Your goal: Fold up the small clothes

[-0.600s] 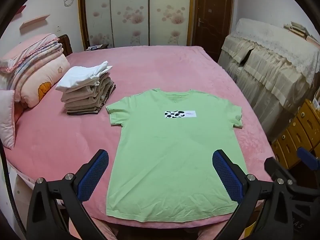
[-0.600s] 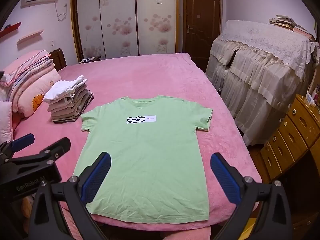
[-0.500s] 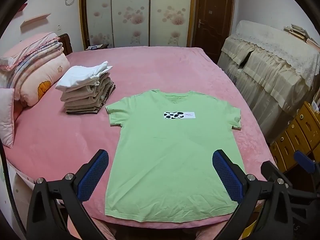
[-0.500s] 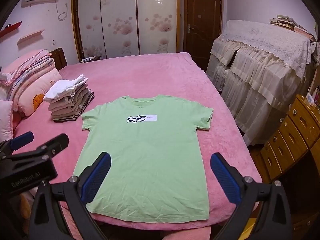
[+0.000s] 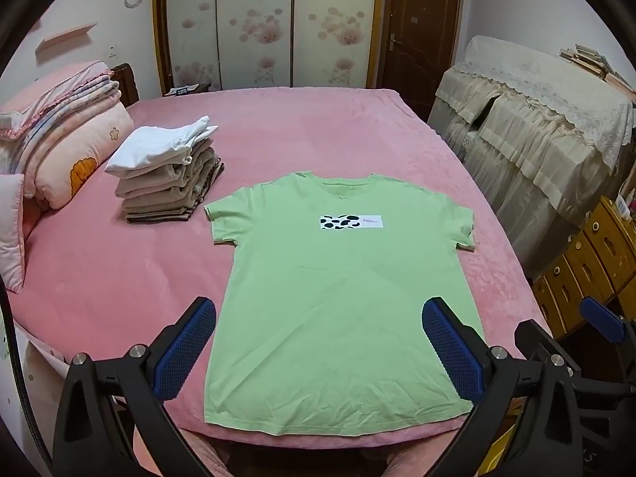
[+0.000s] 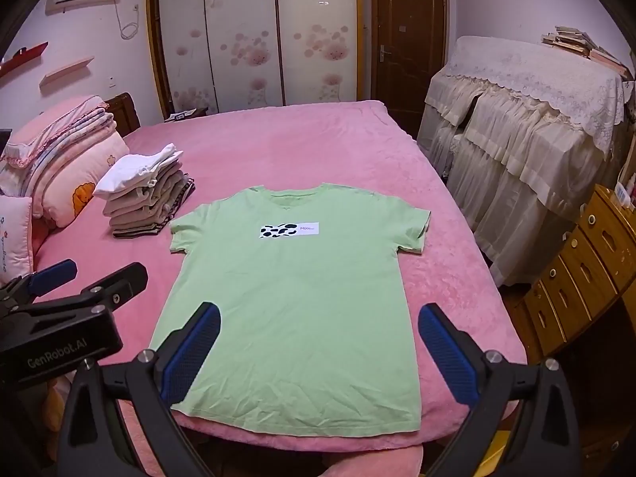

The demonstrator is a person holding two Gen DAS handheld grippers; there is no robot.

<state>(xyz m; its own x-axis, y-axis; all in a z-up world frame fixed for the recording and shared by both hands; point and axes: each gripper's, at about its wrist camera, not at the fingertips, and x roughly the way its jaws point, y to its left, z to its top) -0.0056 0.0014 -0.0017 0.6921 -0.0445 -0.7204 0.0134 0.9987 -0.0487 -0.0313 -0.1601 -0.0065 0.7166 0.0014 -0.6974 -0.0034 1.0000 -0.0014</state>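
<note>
A light green T-shirt (image 5: 342, 302) (image 6: 294, 302) with a cow-spot patch on the chest lies flat, front up, on the pink bed (image 5: 302, 131), hem toward me. My left gripper (image 5: 318, 342) hovers open above the hem end, blue pads wide apart, nothing between them. My right gripper (image 6: 318, 346) is open too, above the same end of the shirt. In the right wrist view the left gripper (image 6: 79, 282) shows at the left edge. A stack of folded clothes (image 5: 167, 175) (image 6: 147, 194), white on top, sits left of the shirt.
Folded quilts and pillows (image 5: 55, 135) pile up at the far left. A cloth-covered cabinet (image 5: 536, 135) and wooden drawers (image 5: 596, 262) stand to the right of the bed. Wardrobe doors (image 5: 258, 24) and a brown door (image 5: 417, 28) are behind.
Both views have drifted slightly; the shirt sits marginally lower in the frames. The shirt and the folded stack lie as before, and both grippers stay open.
</note>
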